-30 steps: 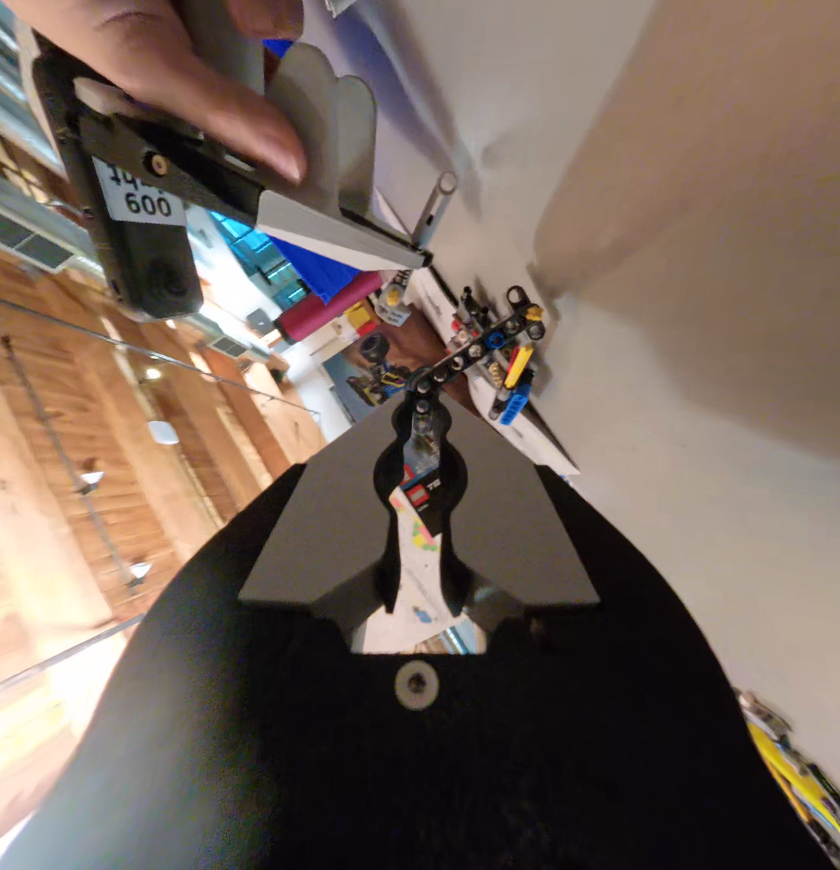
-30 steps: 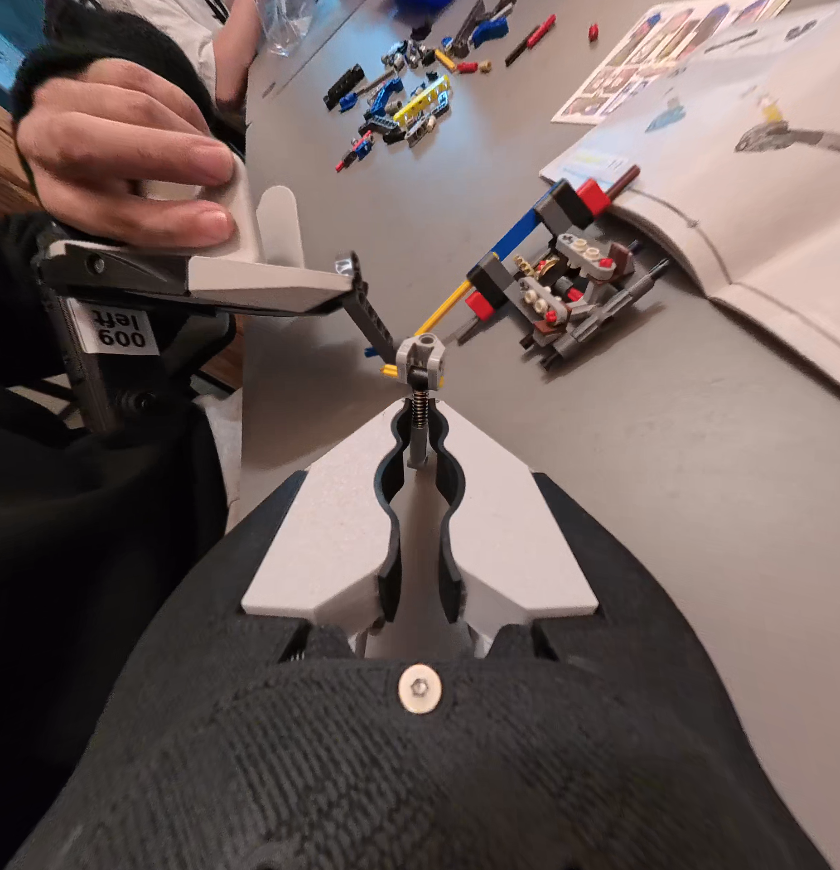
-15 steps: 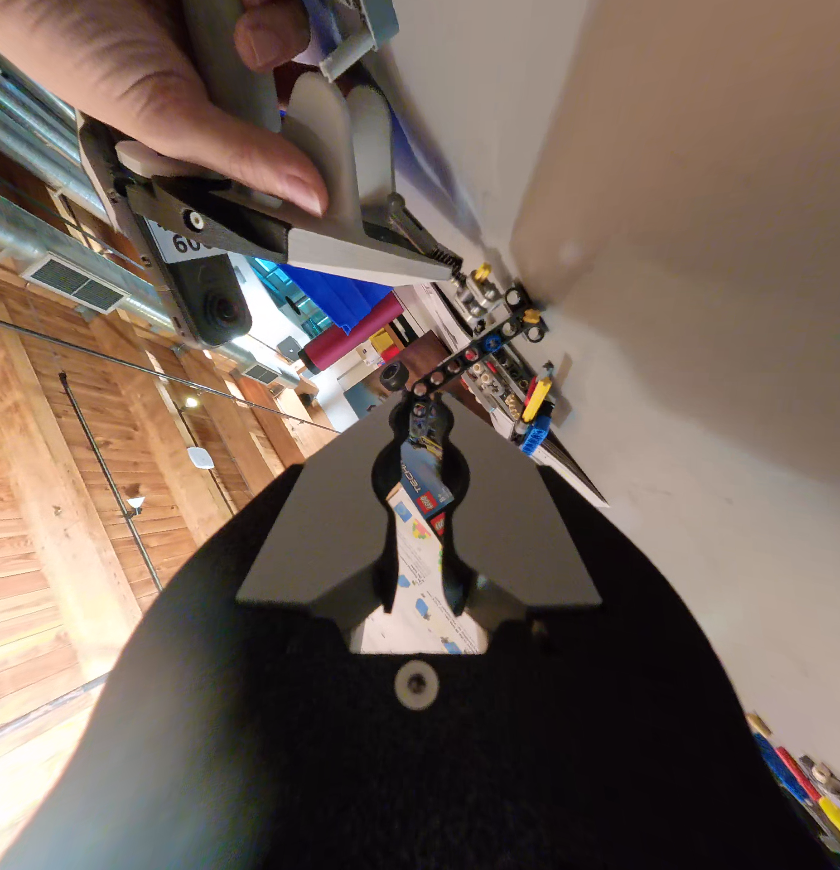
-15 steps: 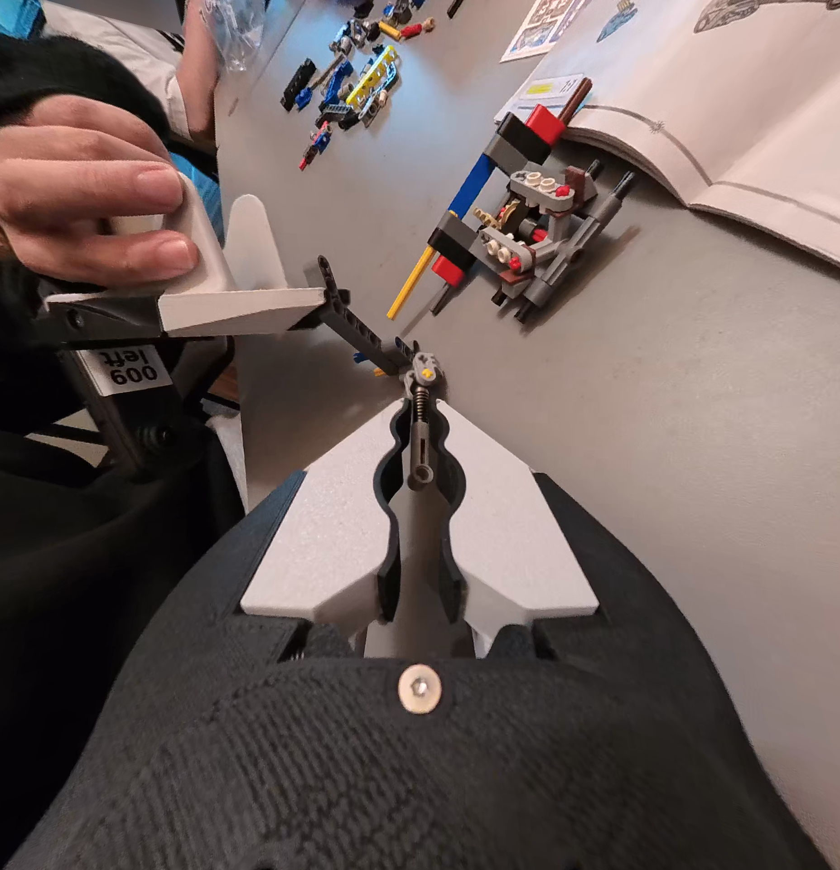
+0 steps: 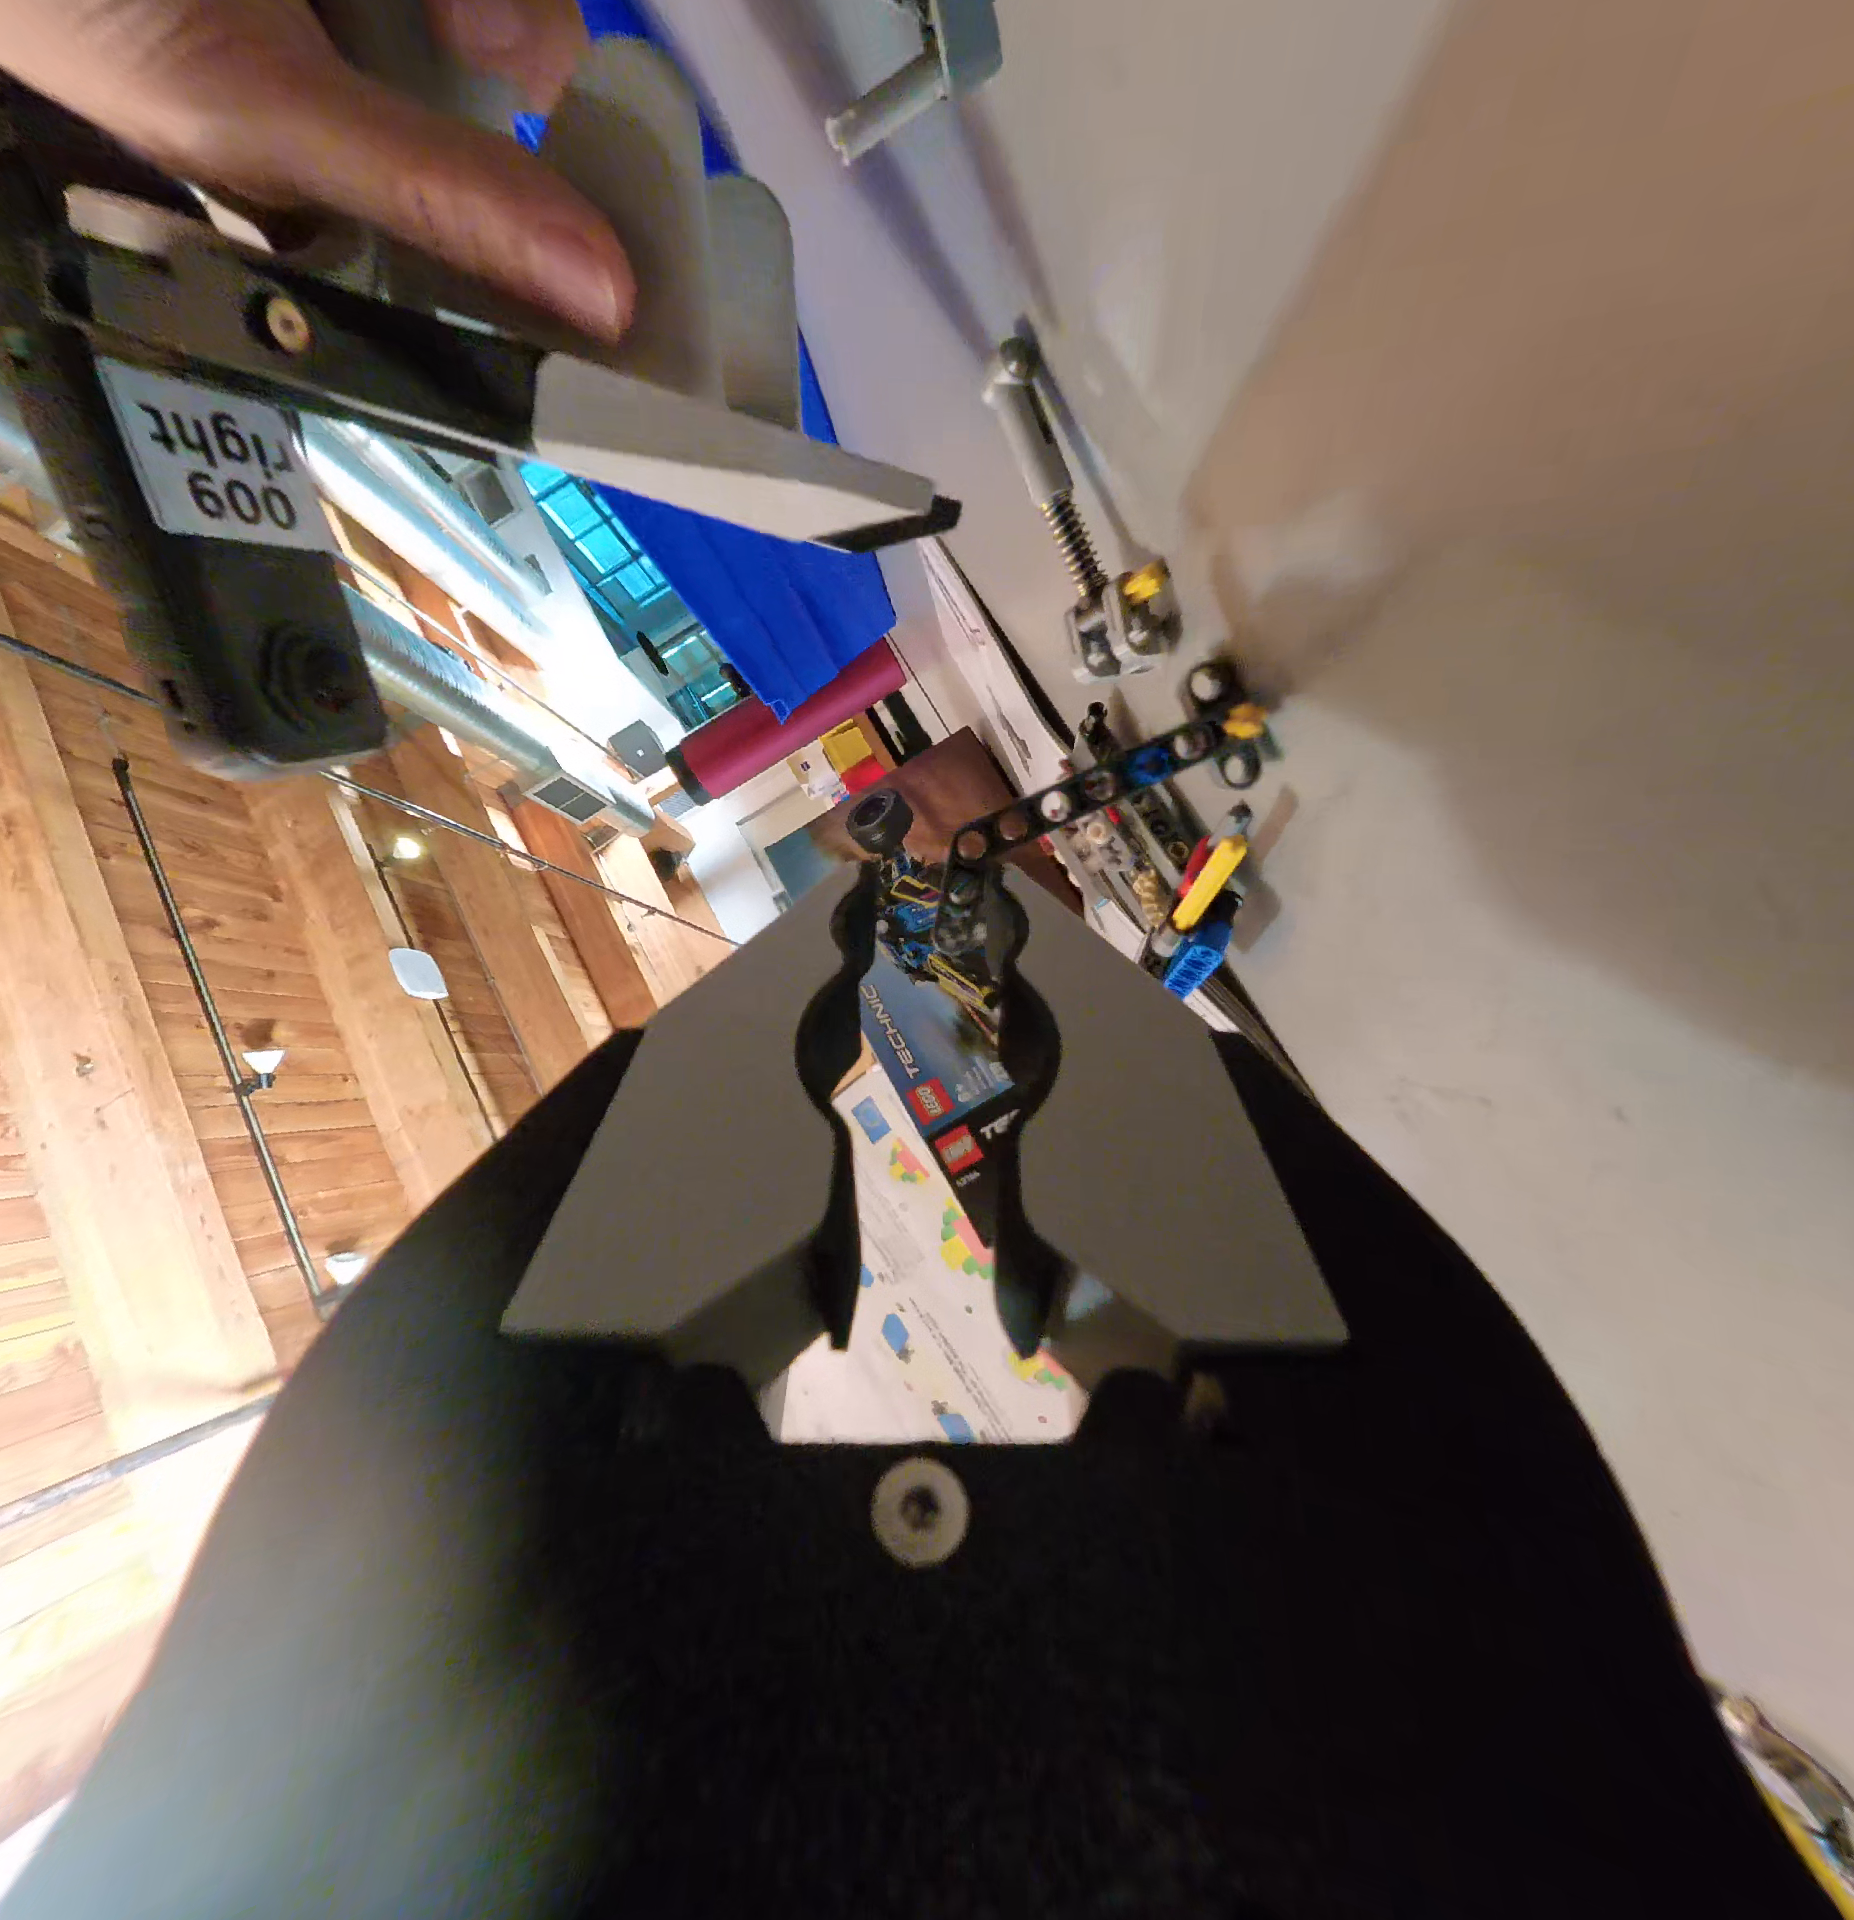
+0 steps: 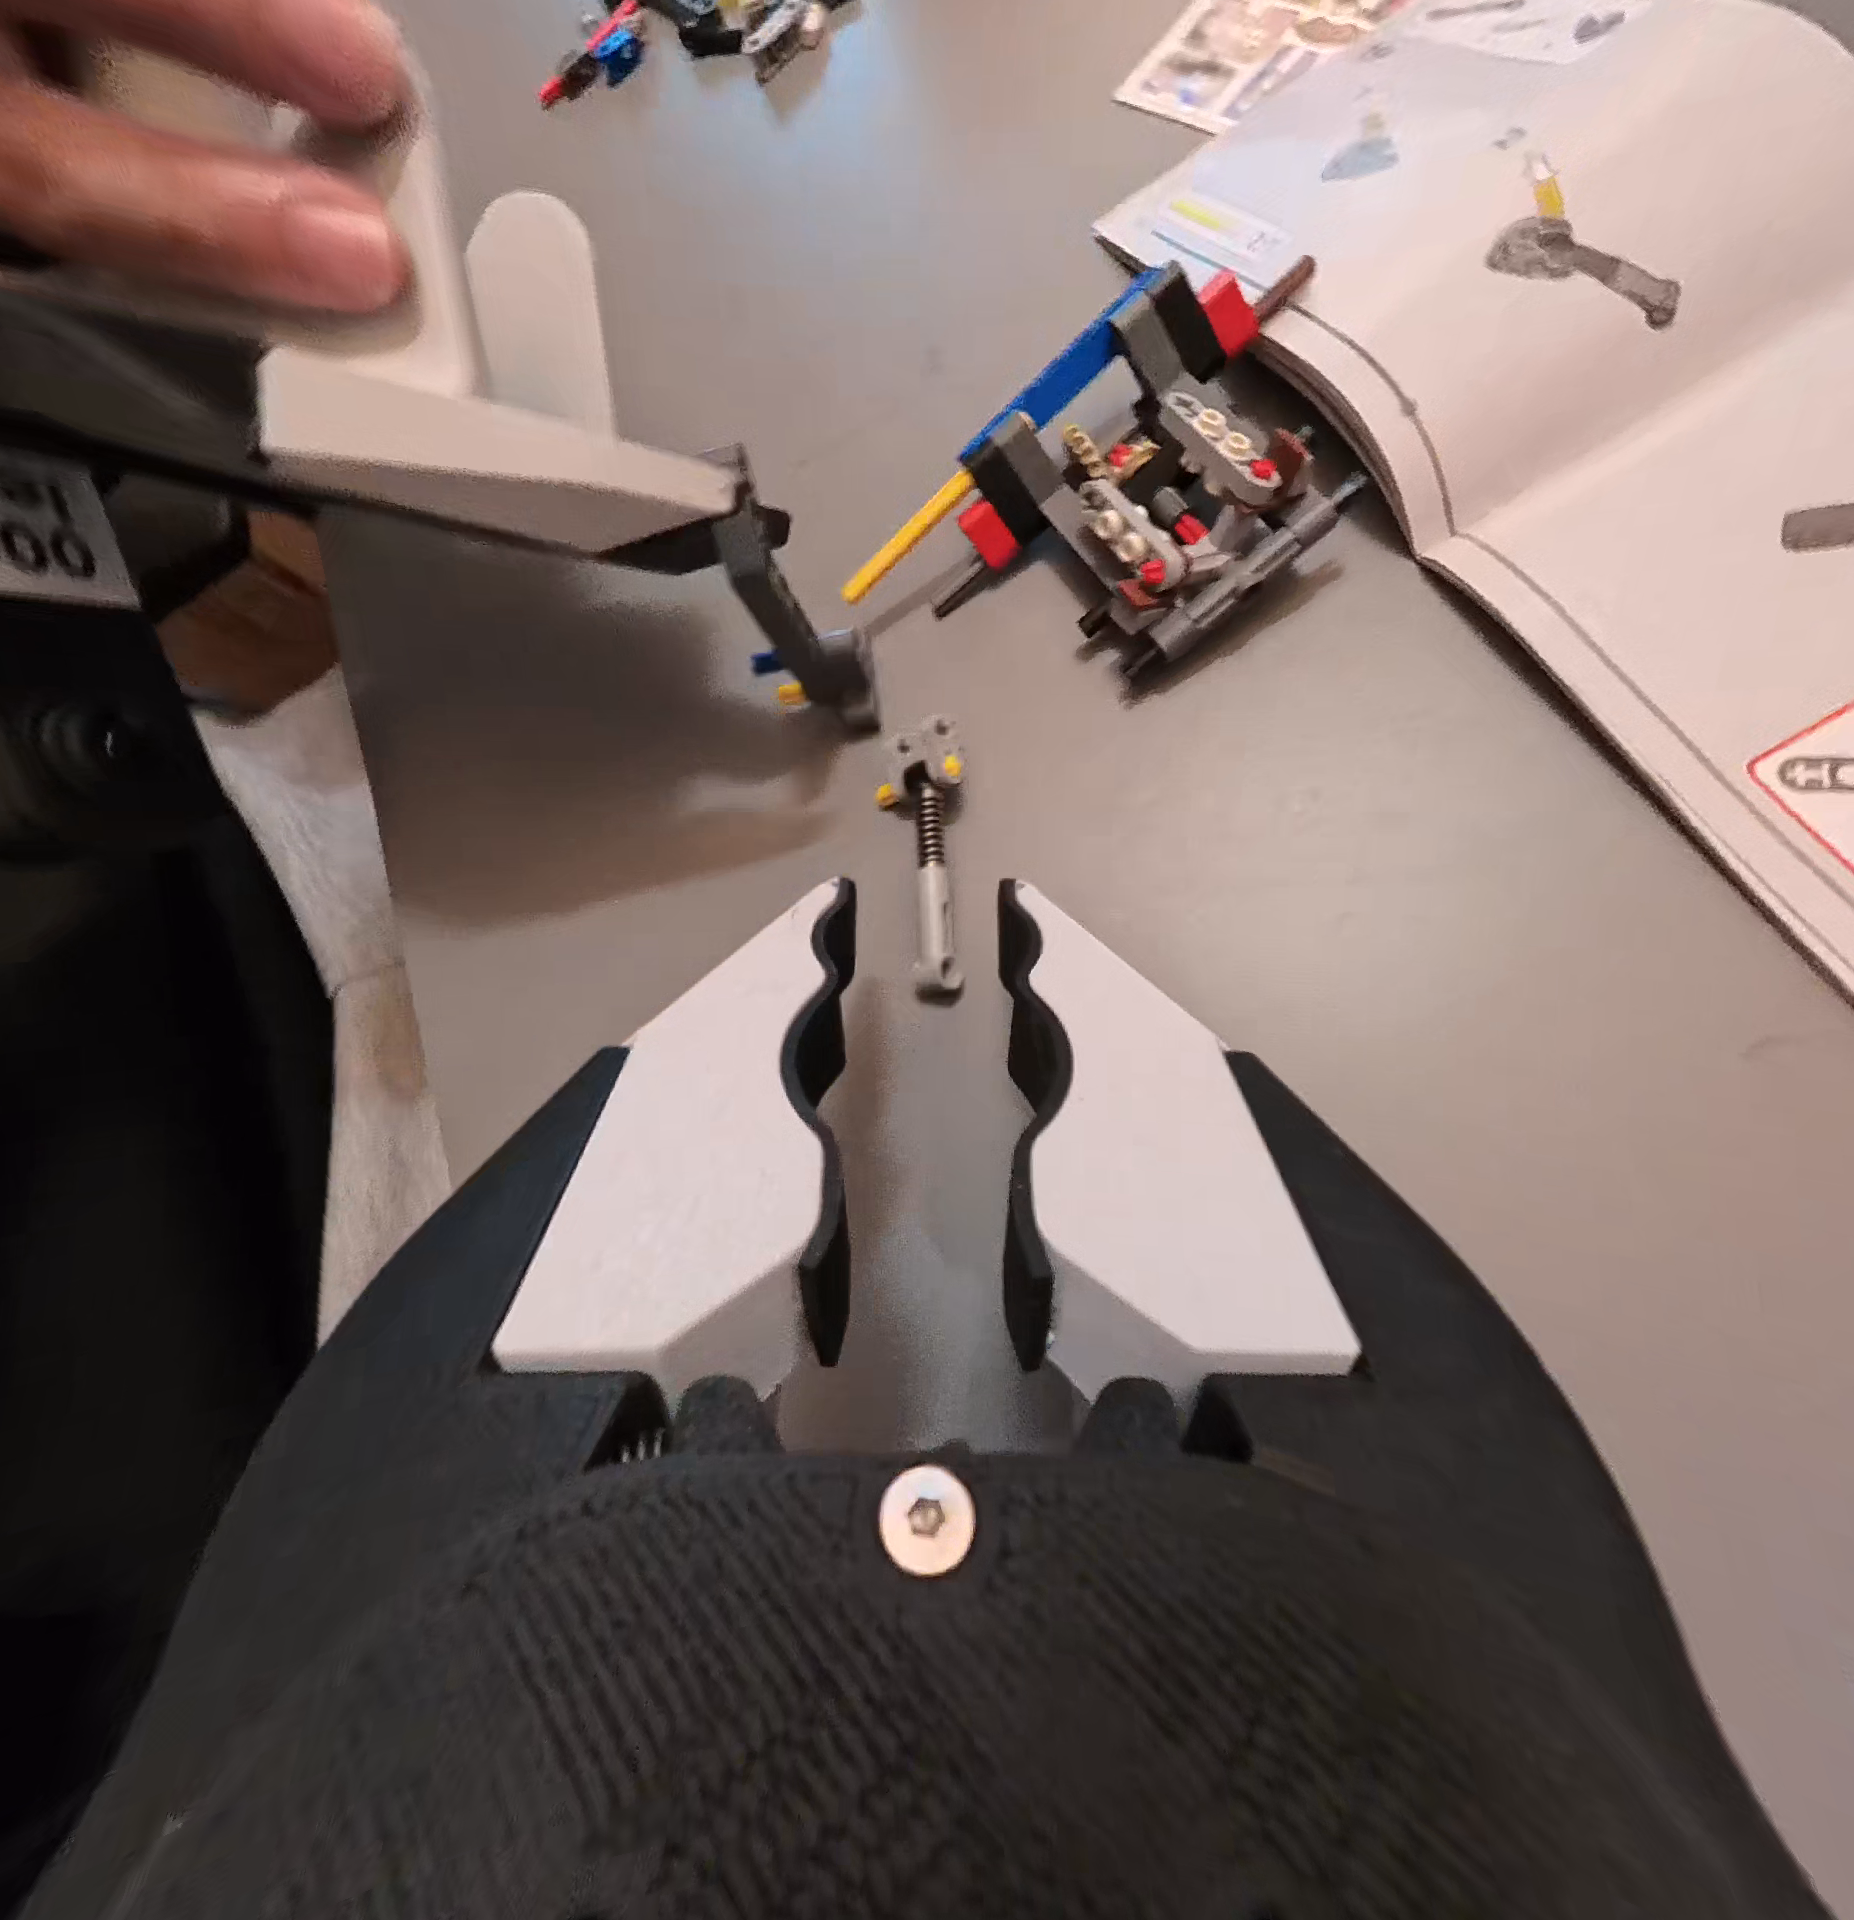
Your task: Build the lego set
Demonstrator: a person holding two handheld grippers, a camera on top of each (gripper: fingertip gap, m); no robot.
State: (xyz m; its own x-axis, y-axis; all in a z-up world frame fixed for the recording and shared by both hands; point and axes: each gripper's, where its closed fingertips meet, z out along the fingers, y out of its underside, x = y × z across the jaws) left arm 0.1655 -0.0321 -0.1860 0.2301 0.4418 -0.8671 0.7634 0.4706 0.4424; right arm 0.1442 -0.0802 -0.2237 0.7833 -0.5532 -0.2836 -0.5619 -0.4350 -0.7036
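My right gripper (image 6: 923, 894) is open and empty, low over the grey table (image 6: 1318, 935). A grey shock absorber with a spring (image 6: 931, 862) lies flat on the table just ahead of its fingertips; it also shows in the left wrist view (image 5: 1084, 561). My left gripper (image 5: 928, 899) is shut on one end of a black holed beam (image 5: 1089, 790) that carries blue and yellow pins. In the right wrist view the left gripper (image 6: 731, 499) holds that beam (image 6: 777, 603) slanting down, its far end close to the shock absorber's head.
A partly built assembly (image 6: 1141, 488) with blue, red and yellow parts lies beside an open instruction booklet (image 6: 1577, 364). Loose pieces (image 6: 694, 31) lie at the table's far end. The set's box (image 5: 933, 1039) shows between my left fingers. The grippers' ends are close to 7 cm from one another.
My right gripper has opened and let go of the shock absorber, which now lies on the table. The left gripper has swung the beam's far end down toward the table.
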